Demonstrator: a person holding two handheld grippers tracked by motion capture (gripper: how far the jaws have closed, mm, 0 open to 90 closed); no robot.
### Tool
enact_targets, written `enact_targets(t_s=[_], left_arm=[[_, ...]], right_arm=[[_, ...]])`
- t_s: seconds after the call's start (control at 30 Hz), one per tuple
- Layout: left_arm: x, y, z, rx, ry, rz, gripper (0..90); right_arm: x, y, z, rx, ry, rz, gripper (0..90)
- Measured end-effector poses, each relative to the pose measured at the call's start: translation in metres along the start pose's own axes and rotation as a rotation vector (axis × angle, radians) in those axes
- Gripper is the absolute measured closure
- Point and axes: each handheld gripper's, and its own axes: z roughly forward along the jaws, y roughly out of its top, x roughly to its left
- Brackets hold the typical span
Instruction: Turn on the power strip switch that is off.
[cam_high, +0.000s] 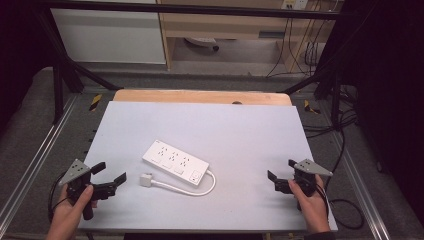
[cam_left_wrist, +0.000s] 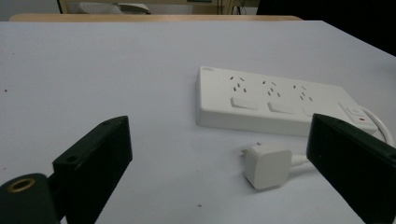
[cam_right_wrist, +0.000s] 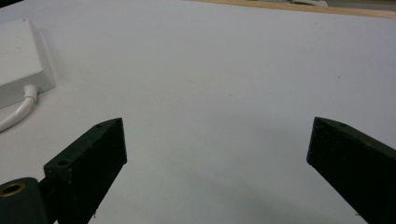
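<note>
Power strip and its loose plug wait mid-counter — both hand-held grippers wide apart and empty.

The white power strip (cam_high: 175, 163) lies flat and slantwise near the middle of the grey counter (cam_high: 240, 125), sockets up, its cord (cam_high: 192, 189) looping round from one end so the plug (cam_high: 146, 179) rests just beside the strip's long side. The left hand-held gripper (cam_high: 109, 176) sits low at the near edge, jaws spread and aimed at the plug — likely lined up to pinch it. The right hand-held gripper (cam_high: 281, 169) hovers well apart at the far side, jaws spread on nothing, probably kept clear until the strip needs steadying.
</note>
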Motion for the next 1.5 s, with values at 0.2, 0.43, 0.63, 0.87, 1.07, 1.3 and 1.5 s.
enact_targets(t_s=[0.2,0.43,0.63,0.87,1.07,1.3,1.5], left_arm=[[0.000,0.000,0.000,0.003,0.003,0.000,7.0],[0.000,0.000,0.001,0.012,0.005,0.002,6.7],[0.000,-0.001,0.001,0.015,0.011,0.001,6.5],[0.001,-0.001,0.001,0.017,0.018,-0.005,6.4],[0.001,-0.001,0.002,0.020,0.011,-0.001,6.1],[0.001,-0.002,0.002,0.024,0.014,0.002,6.1],[0.000,-0.003,0.003,0.033,0.021,0.000,6.1]], right_arm=[[0.002,0.002,-0.002,-0.001,-0.004,-0.003,4.5],[0.007,0.013,-0.008,0.005,0.012,0.035,2.9],[0.012,0.016,-0.008,0.024,0.038,0.029,2.4],[0.017,0.018,-0.007,0.026,0.054,0.008,2.4],[0.023,0.021,-0.005,0.026,0.079,0.010,2.5],[0.028,0.024,-0.004,0.015,0.092,0.015,2.9],[0.031,0.030,0.000,0.001,0.093,0.040,3.4]])
